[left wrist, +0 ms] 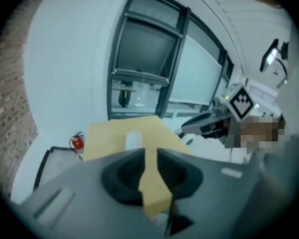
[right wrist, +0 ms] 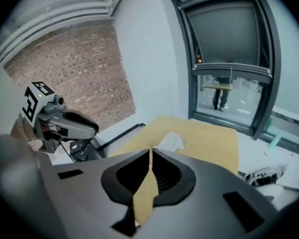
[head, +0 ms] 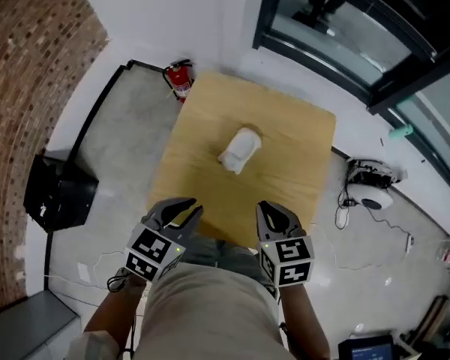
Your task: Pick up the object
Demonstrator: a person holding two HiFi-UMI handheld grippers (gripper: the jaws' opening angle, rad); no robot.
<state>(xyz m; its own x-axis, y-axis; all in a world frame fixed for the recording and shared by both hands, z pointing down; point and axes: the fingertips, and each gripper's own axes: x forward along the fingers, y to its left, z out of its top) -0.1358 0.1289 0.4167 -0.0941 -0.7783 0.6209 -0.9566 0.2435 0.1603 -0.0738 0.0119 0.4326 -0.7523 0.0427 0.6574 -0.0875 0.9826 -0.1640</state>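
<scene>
A white crumpled object (head: 240,151) lies near the middle of the light wooden table (head: 300,163). Both grippers hover at the table's near edge, short of the object and apart from it. My left gripper (head: 193,207) has a narrow gap between its jaws and nothing in it. My right gripper (head: 265,205) is shut with its tips together and holds nothing. In the left gripper view the object (left wrist: 133,139) shows beyond the parted tips of the left gripper (left wrist: 150,151). In the right gripper view the object (right wrist: 170,141) lies just past the closed tips of the right gripper (right wrist: 150,150).
A red fire extinguisher (head: 180,79) stands on the floor at the table's far left corner. A black box (head: 60,193) sits on the floor to the left by the brick wall. Cables and a white round device (head: 371,193) lie right of the table. Dark-framed windows run behind.
</scene>
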